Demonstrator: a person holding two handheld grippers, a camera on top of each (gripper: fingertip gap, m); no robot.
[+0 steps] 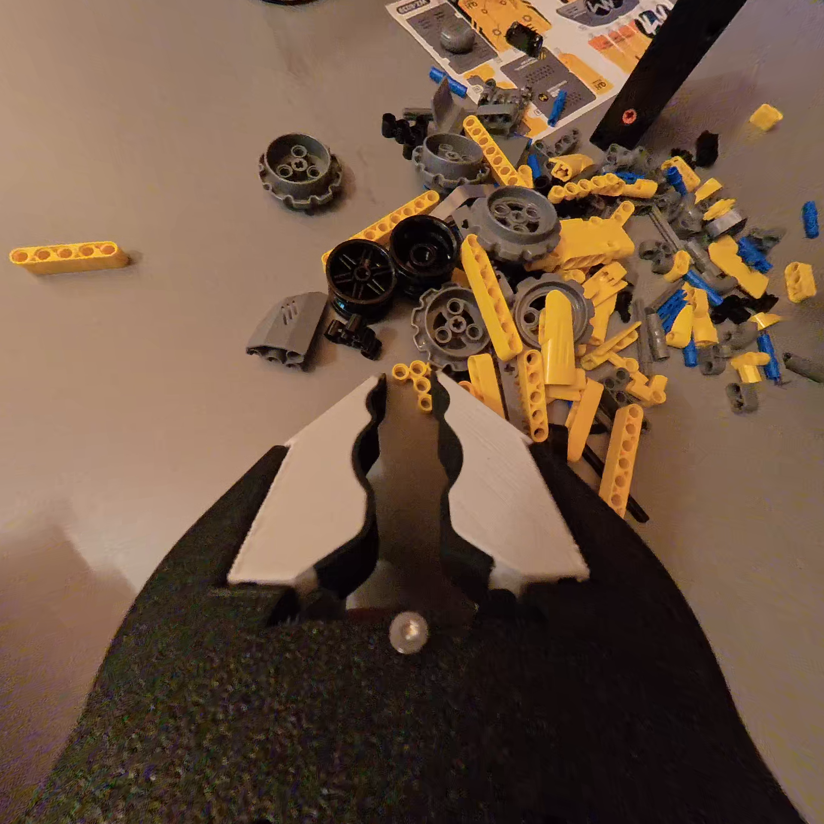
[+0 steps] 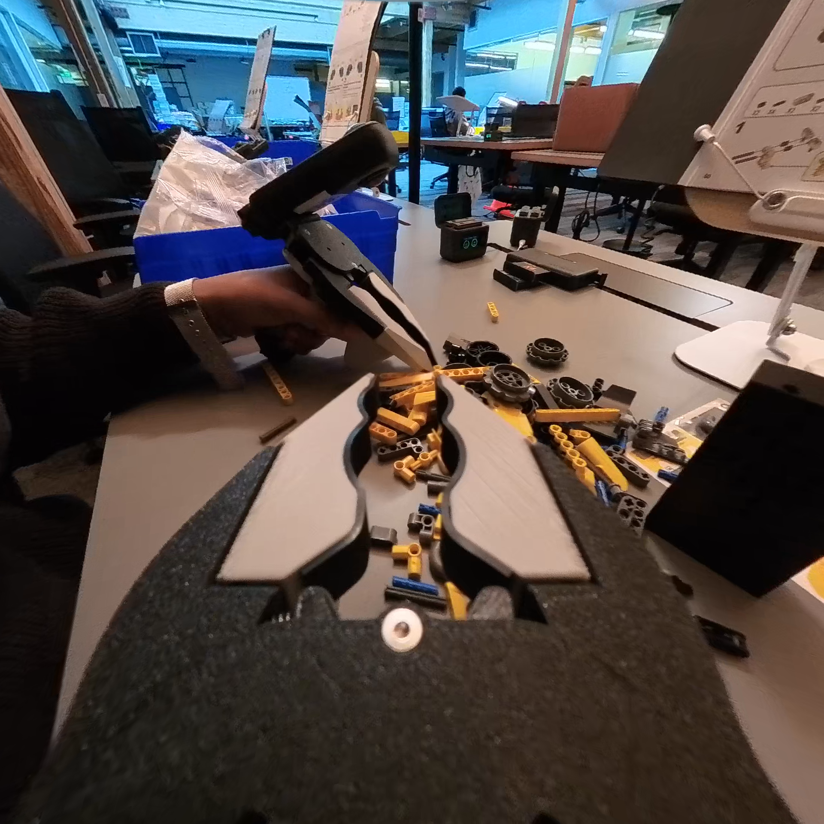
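Observation:
My left gripper [image 1: 409, 378] is low at the near edge of a pile of yellow, grey, black and blue building pieces [image 1: 557, 285]. Its fingertips close on a small yellow bent beam [image 1: 414, 383]. In the right wrist view a hand [image 2: 249, 307] holds this left gripper [image 2: 428, 363] with its tip down on the pile [image 2: 490, 414]. My right gripper [image 2: 405, 381] hovers over the pile's near side, slightly open and holding nothing. Small yellow and dark connectors lie on the table between its fingers.
A lone yellow beam [image 1: 69, 256], a grey wheel [image 1: 301, 171], two black wheels [image 1: 361, 276] and a grey panel [image 1: 287, 330] lie left of the pile. A printed sheet [image 1: 535, 58] and a black slanted board [image 2: 735, 481] flank it. A blue bin [image 2: 267, 249] stands behind.

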